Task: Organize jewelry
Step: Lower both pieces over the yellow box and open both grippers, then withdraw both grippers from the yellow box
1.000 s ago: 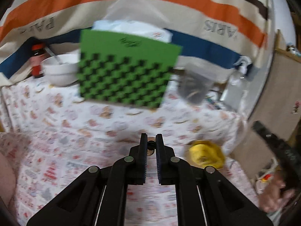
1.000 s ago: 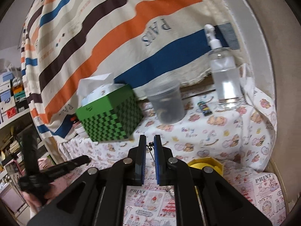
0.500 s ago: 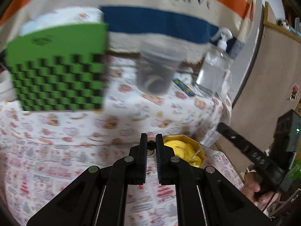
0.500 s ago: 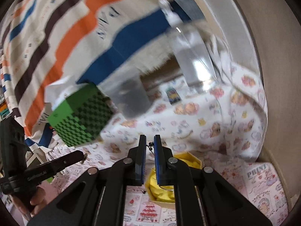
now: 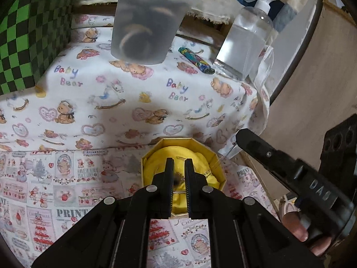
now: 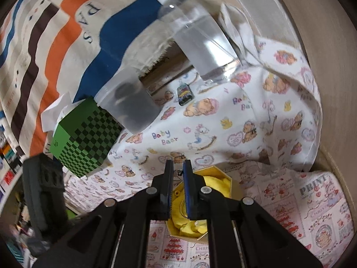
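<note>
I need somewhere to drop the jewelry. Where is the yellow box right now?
In the left wrist view the yellow box sits on the printed cloth directly beneath the left gripper, below the clear tub.

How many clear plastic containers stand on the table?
2: a frosted cup beside the green checkered box, and a pump bottle in the far right corner. Others may be hidden behind the box.

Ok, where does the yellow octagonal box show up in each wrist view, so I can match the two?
Left wrist: the yellow box sits low and centre, partly behind the left gripper's fingers.
Right wrist: the box is low, right of centre, behind the right gripper's fingers.
Shared landmark: the clear pump bottle at the back.
</note>
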Demonstrator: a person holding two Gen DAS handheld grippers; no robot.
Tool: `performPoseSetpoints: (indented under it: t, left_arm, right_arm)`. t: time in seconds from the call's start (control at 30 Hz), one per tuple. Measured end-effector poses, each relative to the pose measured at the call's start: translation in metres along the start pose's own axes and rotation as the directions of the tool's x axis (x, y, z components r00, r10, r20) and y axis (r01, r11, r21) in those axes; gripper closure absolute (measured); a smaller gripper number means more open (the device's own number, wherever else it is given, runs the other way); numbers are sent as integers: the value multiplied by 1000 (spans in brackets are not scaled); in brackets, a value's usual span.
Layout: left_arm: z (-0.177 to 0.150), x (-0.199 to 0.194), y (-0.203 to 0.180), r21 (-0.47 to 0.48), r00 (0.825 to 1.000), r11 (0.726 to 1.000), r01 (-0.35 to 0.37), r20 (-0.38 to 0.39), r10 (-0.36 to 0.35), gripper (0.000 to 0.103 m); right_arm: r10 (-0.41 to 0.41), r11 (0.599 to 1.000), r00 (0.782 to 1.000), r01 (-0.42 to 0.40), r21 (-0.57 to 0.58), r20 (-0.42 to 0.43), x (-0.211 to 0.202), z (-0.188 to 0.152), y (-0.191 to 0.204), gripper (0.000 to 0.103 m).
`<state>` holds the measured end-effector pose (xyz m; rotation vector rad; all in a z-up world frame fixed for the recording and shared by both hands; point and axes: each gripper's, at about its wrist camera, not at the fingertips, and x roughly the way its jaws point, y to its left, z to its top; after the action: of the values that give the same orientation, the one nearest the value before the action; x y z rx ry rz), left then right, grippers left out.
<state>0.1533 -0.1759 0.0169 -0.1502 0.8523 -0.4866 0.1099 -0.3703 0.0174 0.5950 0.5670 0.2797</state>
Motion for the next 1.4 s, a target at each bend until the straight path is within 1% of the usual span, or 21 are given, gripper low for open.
performPoseSetpoints:
  t: [0.07, 0.13, 0.23, 0.3, 0.37, 0.4, 0.43, 0.5, 0.57, 0.63, 0.7, 0.8, 0.83, 0.87, 0.97, 1.1, 1.2, 1.23, 1.3, 1.37, 1.4]
  left_arm:
    - [-1, -1, 2, 1, 1000, 1000, -8, 3, 8, 87]
    - [-2, -6, 7, -8, 1000, 1000, -27, 15, 27, 82]
    - [-4, -20, 17, -10, 997, 998, -69, 44, 70, 78]
    - [-6, -30, 23, 1, 991, 993, -114, 70, 114, 74]
    - [-10, -43, 31, 6, 982, 987, -158, 103, 156, 68]
    - [-11, -50, 36, 3, 977, 984, -179, 119, 177, 65]
    - [-14, -57, 41, -2, 965, 975, -224, 142, 222, 63]
    - [-22, -69, 50, -4, 931, 948, -319, 187, 314, 59]
    - [-29, -77, 62, -3, 912, 932, -362, 208, 355, 59]
    - [-36, -84, 77, -27, 907, 930, -365, 214, 362, 56]
    - [-41, -86, 90, -62, 914, 937, -342, 210, 348, 53]
    - [-44, -84, 105, -95, 921, 938, -332, 179, 345, 52]
    - [-45, -84, 108, -102, 921, 937, -333, 179, 347, 50]
    - [-47, -84, 110, -109, 920, 936, -335, 179, 350, 47]
    - [-50, -87, 116, -128, 915, 930, -344, 174, 363, 43]
    - [-53, -89, 116, -137, 905, 921, -365, 181, 386, 35]
    - [-53, -89, 114, -128, 890, 909, -396, 191, 414, 33]
    - [-53, -89, 114, -126, 886, 906, -404, 195, 422, 33]
    - [-54, -87, 116, -132, 884, 907, -400, 205, 419, 29]
    - [-56, -80, 117, -119, 887, 909, -400, 198, 417, 28]
    - [-56, -75, 118, -111, 884, 903, -415, 186, 430, 28]
  right_arm:
    - [28, 999, 1000, -27, 27, -12, 1, 1, -4, 81]
    - [33, 999, 999, -33, 35, -14, 1, 0, -4, 79]
    - [25, 999, 1000, -25, 24, -10, 0, -1, -1, 72]
    - [26, 999, 1000, -26, 23, -11, 0, -1, 1, 70]
    - [16, 1000, 1000, -16, 7, -6, -1, -2, 4, 62]
    - [10, 1000, 1000, -10, -7, 0, -2, -3, 7, 61]
    - [6, 1000, 1000, -6, -22, 4, -3, -4, 11, 60]
    - [6, 999, 1000, -6, -47, 1, -2, -5, 17, 57]
    - [3, 998, 1000, -3, -66, 4, -3, -7, 22, 53]
    - [-2, 995, 1000, 3, -95, 4, -3, -10, 28, 52]
    - [-15, 993, 1000, 15, -121, 3, -1, -13, 34, 49]
    - [-47, 987, 999, 48, -155, 8, 2, -19, 42, 40]
    - [-69, 982, 998, 71, -176, 14, 3, -21, 45, 36]
    - [-87, 977, 996, 90, -194, 21, 4, -23, 48, 35]
    - [-118, 963, 993, 122, -239, 33, 6, -28, 55, 32]
    - [-116, 962, 993, 121, -245, 34, 8, -33, 60, 30]
    - [-135, 956, 990, 141, -256, 42, 7, -35, 62, 30]
    - [-156, 954, 986, 166, -248, 58, 5, -34, 61, 30]
    - [-188, 957, 979, 201, -210, 80, 0, -30, 58, 30]
    - [-175, 966, 982, 186, -177, 77, -6, -26, 54, 30]
    - [-179, 968, 981, 190, -165, 77, -9, -24, 53, 30]
